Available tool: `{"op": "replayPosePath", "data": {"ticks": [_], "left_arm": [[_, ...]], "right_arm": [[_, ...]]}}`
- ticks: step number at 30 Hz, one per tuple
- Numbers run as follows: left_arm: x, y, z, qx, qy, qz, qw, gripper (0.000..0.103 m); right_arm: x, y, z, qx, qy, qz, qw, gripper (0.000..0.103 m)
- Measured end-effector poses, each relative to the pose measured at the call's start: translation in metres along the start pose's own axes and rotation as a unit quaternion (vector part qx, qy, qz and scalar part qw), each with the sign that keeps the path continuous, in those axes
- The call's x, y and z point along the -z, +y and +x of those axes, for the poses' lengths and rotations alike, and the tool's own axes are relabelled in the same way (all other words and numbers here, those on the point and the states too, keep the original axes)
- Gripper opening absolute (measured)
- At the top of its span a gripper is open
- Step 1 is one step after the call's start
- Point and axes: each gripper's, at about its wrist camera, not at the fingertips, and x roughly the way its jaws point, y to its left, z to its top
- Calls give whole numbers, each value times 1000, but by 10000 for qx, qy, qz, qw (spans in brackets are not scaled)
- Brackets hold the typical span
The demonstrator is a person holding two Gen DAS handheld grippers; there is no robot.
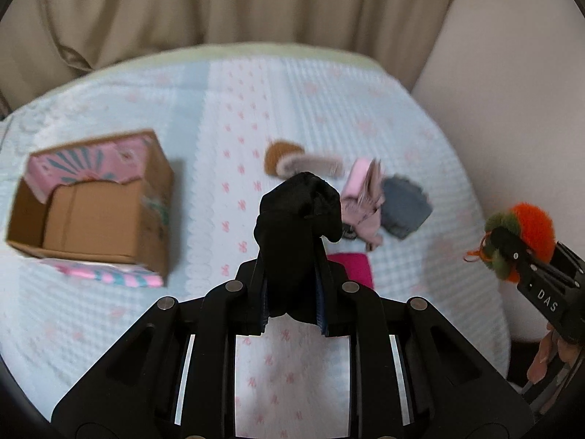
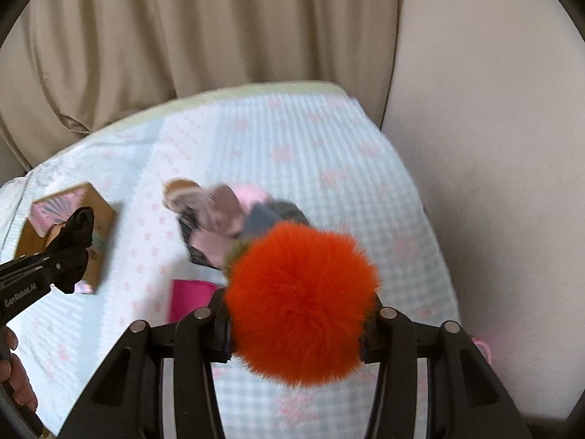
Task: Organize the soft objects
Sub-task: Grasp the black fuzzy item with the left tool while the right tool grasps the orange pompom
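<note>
- Over the bed (image 1: 329, 91), in the left wrist view, the left gripper (image 1: 292, 256) is clenched on a black cloth (image 1: 296, 216); the cardboard box (image 1: 95, 212) looks empty, and a small pile (image 1: 369, 197) lies unsorted.
- From the right wrist view, the right gripper (image 2: 296, 322) grasps an orange pompom (image 2: 299, 303) above the bed; nothing seems boxed yet.

bare bedspread (image 1: 256, 117) beyond, open box (image 1: 91, 212) seemingly unblocked
</note>
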Motion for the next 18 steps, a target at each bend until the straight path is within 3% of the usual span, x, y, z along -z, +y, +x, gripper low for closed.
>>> {"op": "replayPosePath", "data": {"ticks": [8,18], "left_arm": [[-33,39,-98,8,-555,-286,9981,17],[-61,164,-176,-25,-901,-521,9946,17]], "right_arm": [[-43,57,-87,-196,-475,-237,9984,44],[-80,178,-133,-480,-728,-320,9957,44]]}}
